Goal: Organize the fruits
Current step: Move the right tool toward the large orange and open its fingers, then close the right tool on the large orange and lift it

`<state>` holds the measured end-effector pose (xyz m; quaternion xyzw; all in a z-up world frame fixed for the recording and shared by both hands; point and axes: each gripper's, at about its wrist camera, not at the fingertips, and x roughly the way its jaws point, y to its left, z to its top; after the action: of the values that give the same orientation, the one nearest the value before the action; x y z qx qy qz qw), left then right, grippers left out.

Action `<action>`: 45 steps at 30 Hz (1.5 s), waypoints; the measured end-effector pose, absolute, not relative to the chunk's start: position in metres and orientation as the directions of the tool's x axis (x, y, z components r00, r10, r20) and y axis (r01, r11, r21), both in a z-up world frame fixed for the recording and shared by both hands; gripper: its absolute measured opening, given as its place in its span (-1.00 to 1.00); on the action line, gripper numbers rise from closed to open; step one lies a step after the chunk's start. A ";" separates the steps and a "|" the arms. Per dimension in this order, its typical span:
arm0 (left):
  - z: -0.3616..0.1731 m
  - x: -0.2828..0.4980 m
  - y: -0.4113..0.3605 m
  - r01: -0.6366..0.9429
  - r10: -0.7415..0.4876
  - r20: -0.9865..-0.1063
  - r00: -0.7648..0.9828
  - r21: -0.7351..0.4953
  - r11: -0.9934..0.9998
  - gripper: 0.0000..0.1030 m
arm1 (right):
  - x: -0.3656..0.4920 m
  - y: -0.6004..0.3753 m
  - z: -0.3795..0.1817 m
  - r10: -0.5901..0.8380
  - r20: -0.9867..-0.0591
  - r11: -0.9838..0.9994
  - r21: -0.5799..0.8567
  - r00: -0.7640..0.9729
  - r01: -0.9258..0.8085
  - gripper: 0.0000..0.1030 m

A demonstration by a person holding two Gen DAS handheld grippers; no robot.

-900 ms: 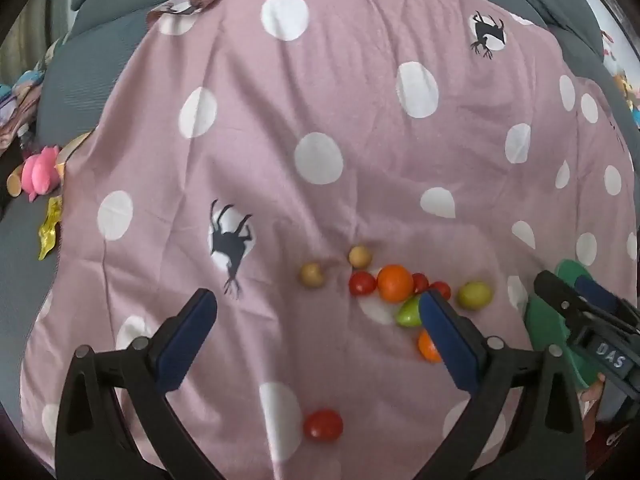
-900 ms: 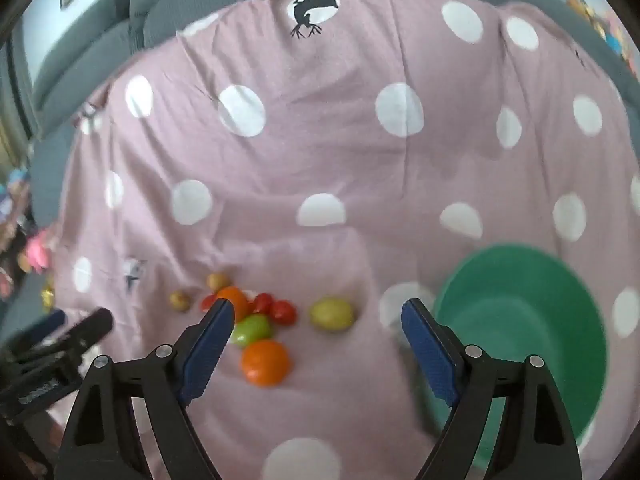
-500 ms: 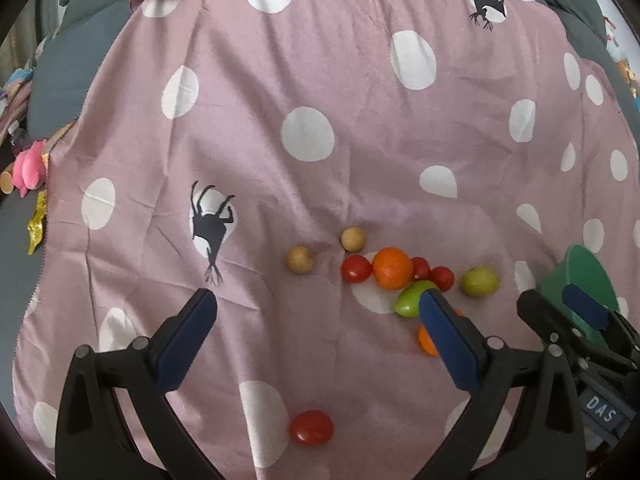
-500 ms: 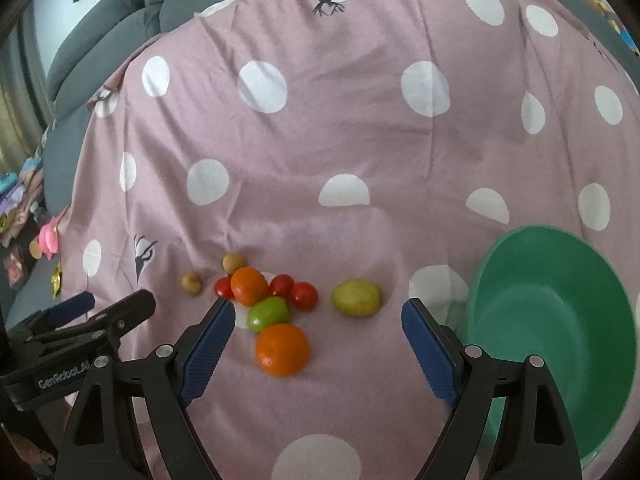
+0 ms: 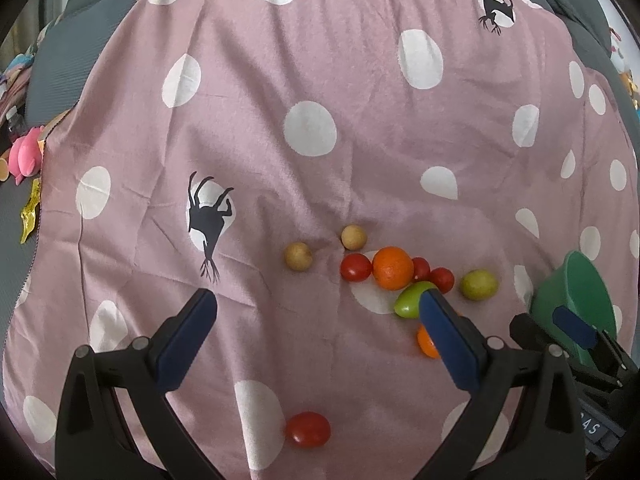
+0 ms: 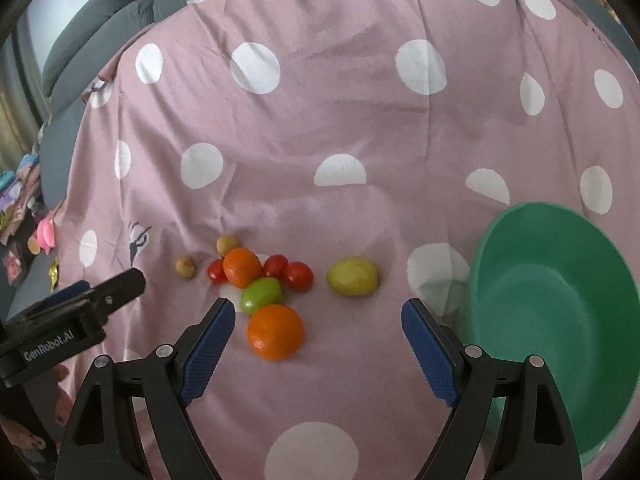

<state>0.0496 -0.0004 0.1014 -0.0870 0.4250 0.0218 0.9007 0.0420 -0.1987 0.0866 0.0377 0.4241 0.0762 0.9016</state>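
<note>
Pink cloth (image 5: 360, 80) with big white dots covers a grey sofa (image 6: 92, 68), and all the fruit lies on it.

Far left, beside the cloth, sits one pink toy (image 5: 26, 152). Next comes the left claw (image 5: 316, 316). It is wide open and has nothing in it. Between its two blue pads, low down, lies one red tomato (image 5: 308, 428), all alone and well apart from the others.

Going right, there are two small tan balls (image 5: 298, 256) (image 5: 354, 237) near each other. Then comes a close bunch: one red tomato (image 5: 355, 267) touching one orange (image 5: 393, 268), then two more red tomatoes (image 6: 275, 266) (image 6: 299, 276) side by side. That makes four red tomatoes in all. One green fruit (image 6: 262, 295) lies just in front of the orange. A second orange (image 6: 275, 332) lies in front of the green fruit, nearest the right claw (image 6: 318, 342). So there are two oranges.

A little further right, by itself, is one yellow-green fruit (image 6: 353, 276).

That right claw is wide open too and grips nothing. The second orange sits just past its left pad.

Last, on the far right, stands one green bowl (image 6: 500, 248) on the cloth. I can see no fruit inside it.
</note>
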 end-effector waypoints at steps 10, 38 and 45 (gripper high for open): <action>0.099 0.069 -0.007 -0.072 -0.112 -0.788 0.606 -0.194 0.978 0.94 | 0.044 -0.190 0.076 0.231 -0.770 0.973 0.169 0.595 -0.158 0.68; 0.038 0.146 -0.052 -0.021 -0.301 -0.853 0.427 -0.342 0.939 -0.10 | 0.070 -0.164 0.029 0.226 -0.845 0.970 0.150 0.485 -0.190 0.17; 0.024 0.157 -0.048 -0.071 -0.285 -0.864 0.415 -0.342 0.937 -0.10 | 0.067 -0.163 0.029 0.240 -0.841 0.968 0.168 0.486 -0.187 0.09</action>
<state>0.1571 -0.0484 0.0235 -0.1655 0.5371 -0.0647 0.8246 0.0673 -0.1634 0.0285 0.0266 0.4918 0.1239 0.8614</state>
